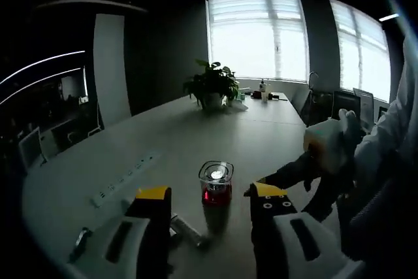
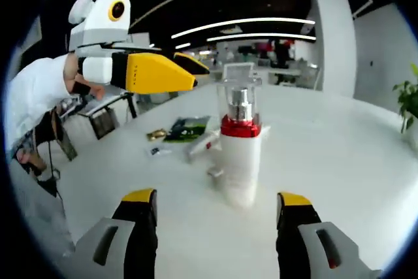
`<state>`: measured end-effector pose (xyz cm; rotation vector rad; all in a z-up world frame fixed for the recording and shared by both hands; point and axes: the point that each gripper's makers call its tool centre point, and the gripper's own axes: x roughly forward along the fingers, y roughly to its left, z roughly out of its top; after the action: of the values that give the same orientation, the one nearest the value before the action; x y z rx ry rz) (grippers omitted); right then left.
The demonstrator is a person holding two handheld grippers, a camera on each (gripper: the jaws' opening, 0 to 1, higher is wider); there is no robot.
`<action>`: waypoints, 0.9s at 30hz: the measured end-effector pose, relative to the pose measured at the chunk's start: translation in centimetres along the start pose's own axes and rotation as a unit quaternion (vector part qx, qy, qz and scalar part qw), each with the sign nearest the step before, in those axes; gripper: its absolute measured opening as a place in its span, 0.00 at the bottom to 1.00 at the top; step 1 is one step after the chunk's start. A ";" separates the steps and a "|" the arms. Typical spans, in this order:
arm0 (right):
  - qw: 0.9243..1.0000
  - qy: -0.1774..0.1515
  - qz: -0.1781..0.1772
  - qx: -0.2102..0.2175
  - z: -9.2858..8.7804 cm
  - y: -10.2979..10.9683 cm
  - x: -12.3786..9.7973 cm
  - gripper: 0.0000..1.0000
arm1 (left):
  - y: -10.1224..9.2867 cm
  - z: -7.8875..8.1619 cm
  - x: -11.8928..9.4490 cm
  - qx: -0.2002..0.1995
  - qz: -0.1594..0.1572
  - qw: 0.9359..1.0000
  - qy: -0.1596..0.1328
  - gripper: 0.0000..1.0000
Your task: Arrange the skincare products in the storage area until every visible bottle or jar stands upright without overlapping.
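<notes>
A white bottle [image 2: 240, 155] with a red collar and a clear cap stands upright on the white table [image 2: 339, 161]. My right gripper [image 2: 217, 202] is open, and the bottle stands just beyond its yellow tips, centred between them. My left gripper [image 1: 210, 194] is open too, with the same bottle [image 1: 216, 184] ahead of its jaws and untouched. In the right gripper view the left gripper [image 2: 201, 75] hangs up and left of the cap, jaws apart. The right gripper [image 1: 287, 174] reaches in from the right in the left gripper view. A small tube [image 1: 189, 232] lies flat near my left jaw.
A green packet [image 2: 186, 129], a gold item [image 2: 155, 135] and a small tube [image 2: 202, 143] lie behind the bottle. A potted plant [image 1: 212, 86] stands at the table's far end, and a socket strip [image 1: 124, 181] is set in the tabletop. A person's white sleeve [image 1: 392, 135] is at right.
</notes>
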<state>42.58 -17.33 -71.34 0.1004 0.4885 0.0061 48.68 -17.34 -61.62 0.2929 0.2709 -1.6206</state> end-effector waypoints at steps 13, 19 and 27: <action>0.998 -0.033 0.032 -0.042 1.5 1.6 -1.9 0.94 | -0.9 -3.7 -4.4 -0.019 0.025 0.999 0.044 0.66; 0.997 -0.031 0.045 -0.056 1.5 2.4 -2.3 0.99 | -1.2 -4.9 -6.2 -0.027 0.034 0.997 0.058 0.73; 0.997 -0.037 0.048 -0.048 1.7 2.8 -3.8 0.99 | -2.2 -6.4 -8.5 -0.010 0.052 0.996 0.073 0.83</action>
<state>40.07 -14.82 -67.85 0.0289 0.4079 0.1203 47.20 -7.05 -64.65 0.4047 0.3776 -1.4947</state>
